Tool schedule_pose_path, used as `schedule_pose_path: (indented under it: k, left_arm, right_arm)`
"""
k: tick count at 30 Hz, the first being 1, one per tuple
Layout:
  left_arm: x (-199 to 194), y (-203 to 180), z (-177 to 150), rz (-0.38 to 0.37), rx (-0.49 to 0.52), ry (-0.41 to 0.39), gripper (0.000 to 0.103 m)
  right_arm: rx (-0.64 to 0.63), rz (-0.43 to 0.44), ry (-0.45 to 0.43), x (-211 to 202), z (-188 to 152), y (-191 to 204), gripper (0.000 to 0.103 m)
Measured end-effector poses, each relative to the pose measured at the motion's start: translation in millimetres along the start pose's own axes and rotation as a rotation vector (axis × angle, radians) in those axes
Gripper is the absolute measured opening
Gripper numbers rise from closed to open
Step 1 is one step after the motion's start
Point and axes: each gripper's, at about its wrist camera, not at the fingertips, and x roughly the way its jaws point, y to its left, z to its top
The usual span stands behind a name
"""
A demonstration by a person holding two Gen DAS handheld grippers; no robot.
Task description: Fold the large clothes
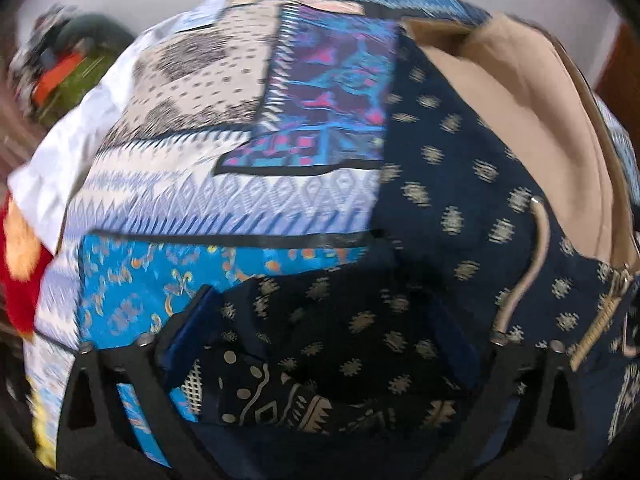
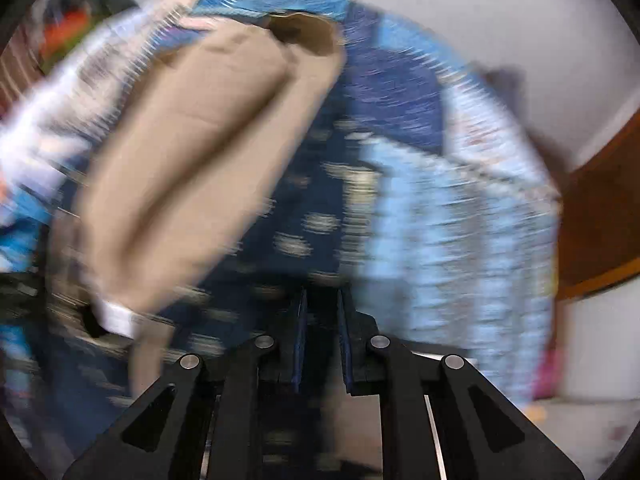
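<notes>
Left wrist view: the left gripper (image 1: 320, 320) is spread wide over the patchwork jacket (image 1: 256, 128); the right gripper (image 2: 322, 300) pinches its dark blue cloth tight

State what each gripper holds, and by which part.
Right gripper pinches the patchwork jacket by its navy dotted fabric. Left gripper stands open around the same fabric; grip unclear.

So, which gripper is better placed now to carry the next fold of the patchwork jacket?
Probably the right gripper: its fingers stand nearly shut on the patchwork jacket. The left gripper is wide open over the fabric, holding nothing.
</notes>
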Motion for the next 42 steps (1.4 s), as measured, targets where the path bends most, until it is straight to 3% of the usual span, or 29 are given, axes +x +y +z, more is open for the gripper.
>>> schedule_pose_path:
  k: [2,6,9,11,14,16,19,23,24,25,27,28,30,32,34,36,38,39,42]
  left_arm:
    - [4.1,8.6,-1.4,-0.049,-0.056,0.027,0.103]
    - [9.7,19.4,1.3,-0.114,-0.118,0.089,0.103]
    - [4.5,15.6,2.9,-0.079,-0.078,0.094,0.103]
    - [0.1,9.0,0.0,-0.046,-0.040,0.086,0.103]
    - [-7.2,4.6,-7.3,-0.017,-0.004,0.071,0.103]
    - [-19.1,5.2,-7.7,-0.020,0.017,0.041,0.103]
    - [-44.6,7.0,3.6,-0.050,0.050,-0.048,0.103]
    - [-63.0,1.7,35.7,-0.067,0.039,-0.118,0.103]
    - [-59.6,-0.2,44.8,-0.077,0.025,-0.111,0.103]
    - [-54.6,-2.5,55.1,-0.082,0.003,-0.094,0.103]
    - [-41.8,-7.0,67.1,-0.084,-0.051,-0.049,0.103]
    - [-30.8,-10.8,73.4,-0.089,-0.074,-0.011,0.103]
    - [-10.4,-17.2,80.3,-0.101,-0.103,0.051,0.103]
    - [2.2,-23.4,85.1,-0.082,-0.113,0.065,0.103]
    - [13.3,-25.9,91.5,-0.084,-0.122,0.053,0.103]
    - [22.5,-24.7,94.2,-0.100,-0.157,0.060,0.103]
    - [29.6,-21.7,94.8,-0.149,-0.207,0.066,0.088]
    - [30.4,-20.2,95.2,-0.176,-0.221,0.061,0.083]
    - [28.0,-23.9,95.9,-0.217,-0.226,0.048,0.042]
  right_arm:
    - [-0.027,-0.059,0.019,8.8,-10.1,-1.1,0.011]
    - [0.019,-0.030,0.042,8.2,-17.2,-14.5,0.011]
    - [0.062,0.013,0.079,16.2,-11.4,-22.2,0.011]
    - [0.042,-0.023,0.068,23.3,-11.4,-20.2,0.013]
    - [0.042,-0.092,0.048,25.2,-10.7,-20.5,0.030]
    - [0.105,-0.037,0.058,20.9,-9.4,-33.8,0.033]
    - [0.243,0.196,0.021,2.3,-6.9,-64.7,0.033]
    - [0.268,0.298,-0.118,-30.3,16.7,-71.8,0.033]
    - [0.268,0.334,-0.143,-35.2,25.8,-69.7,0.041]
    - [0.266,0.358,-0.154,-34.1,34.2,-68.1,0.067]
    - [0.260,0.393,-0.194,-30.1,47.3,-61.0,0.101]
    - [0.249,0.378,-0.208,-25.9,53.5,-53.6,0.101]
    - [0.217,0.278,-0.160,-8.1,70.0,-33.1,0.101]
    - [0.217,0.201,-0.083,14.2,76.5,-22.6,0.101]
    - [0.254,0.223,-0.053,35.5,76.2,-24.2,0.101]
    - [0.361,0.327,-0.050,48.8,72.6,-38.6,0.098]
    - [0.426,0.388,-0.052,55.9,73.5,-47.1,0.084]
    - [0.427,0.395,-0.066,54.2,75.1,-47.3,0.072]
    - [0.384,0.428,-0.080,42.6,80.8,-32.5,0.028]
